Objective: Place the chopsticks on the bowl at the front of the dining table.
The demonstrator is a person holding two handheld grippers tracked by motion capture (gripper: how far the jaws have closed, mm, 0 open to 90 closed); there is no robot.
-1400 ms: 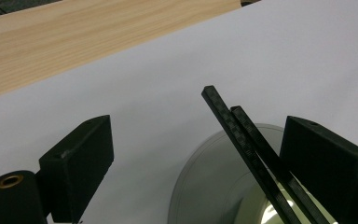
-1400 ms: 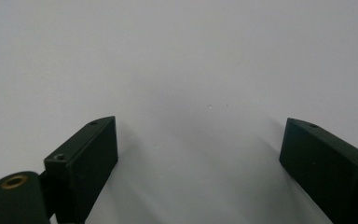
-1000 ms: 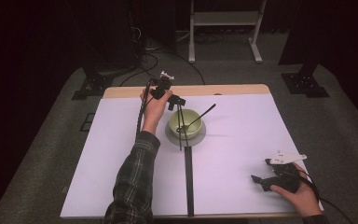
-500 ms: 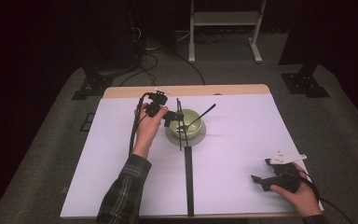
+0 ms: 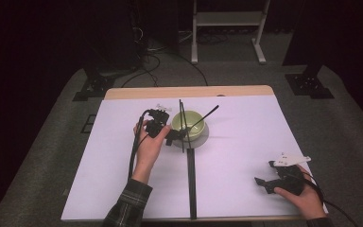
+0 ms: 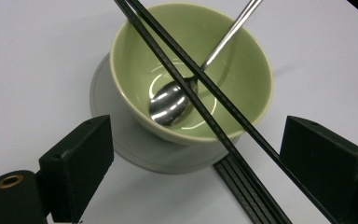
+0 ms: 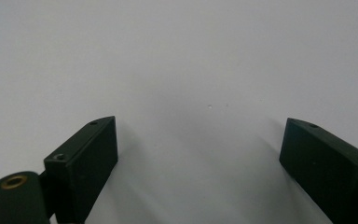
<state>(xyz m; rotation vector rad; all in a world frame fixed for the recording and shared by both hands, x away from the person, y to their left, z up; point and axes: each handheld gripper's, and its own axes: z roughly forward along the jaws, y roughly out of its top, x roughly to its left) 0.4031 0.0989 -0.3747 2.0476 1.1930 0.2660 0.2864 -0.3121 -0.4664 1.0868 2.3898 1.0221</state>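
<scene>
Chopsticks (image 6: pixel 200 100): black pair, resting across the rim of the green bowl (image 6: pixel 135 42), near ends reaching down over the rim toward the black strip (image 6: pixel 249 191); long axis runs diagonally from far left to near right between the jaws. Spoon (image 6: pixel 175 100) lies in the bowl beneath them. Bowl sits on a grey saucer (image 6: pixel 102 88), mid-surface. Left gripper (image 5: pixel 172 137): jaws wide, straddling the chopsticks, apparently not yet touching. Right gripper (image 5: pixel 269 182): wide, empty, well apart over bare white surface (image 5: pixel 246 142).

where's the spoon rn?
In the green bowl mid-table: the spoon has its head on the bowl's bottom, its handle leaning over the far-right rim in the high view, under the black chopsticks, by the left tool.
</scene>
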